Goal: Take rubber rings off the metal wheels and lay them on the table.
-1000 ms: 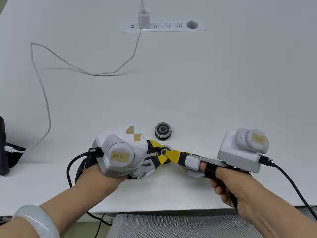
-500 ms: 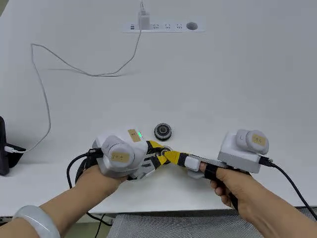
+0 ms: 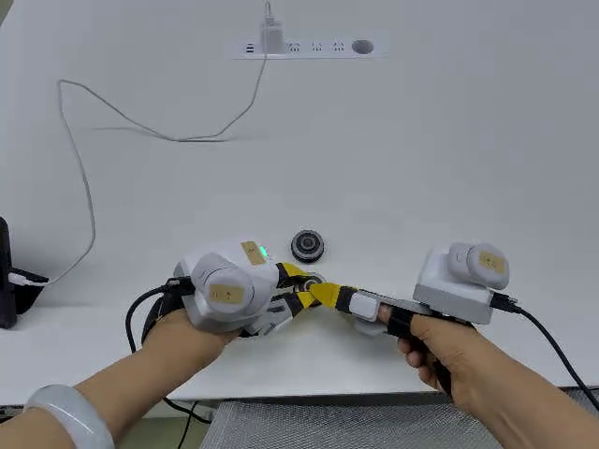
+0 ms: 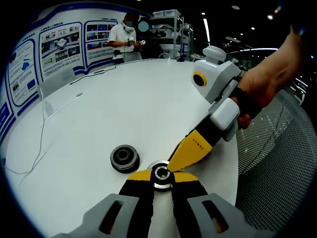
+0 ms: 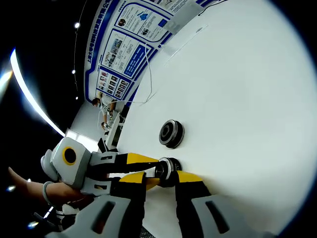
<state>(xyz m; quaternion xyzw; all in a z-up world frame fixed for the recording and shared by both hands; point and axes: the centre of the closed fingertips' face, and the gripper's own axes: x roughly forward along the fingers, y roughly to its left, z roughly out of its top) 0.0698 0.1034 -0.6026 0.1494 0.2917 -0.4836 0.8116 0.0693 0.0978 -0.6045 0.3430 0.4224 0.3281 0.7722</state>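
left tongs (image 4: 161, 182) pinch a small wheel (image 4: 161, 173) near the front edge of the surface (image 3: 421, 168). right tongs (image 5: 167, 181) meet it from the opposite side, tips pinched on the same wheel. second wheel (image 3: 308, 247), dark-rimmed, lies just behind, apart from both tongs.

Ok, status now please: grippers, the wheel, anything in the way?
Left gripper, right gripper both shut on wheel, near table's front edge. Stripped or not: cannot tell. Second wheel, ring on, lies beyond, apart. Nothing in the way.
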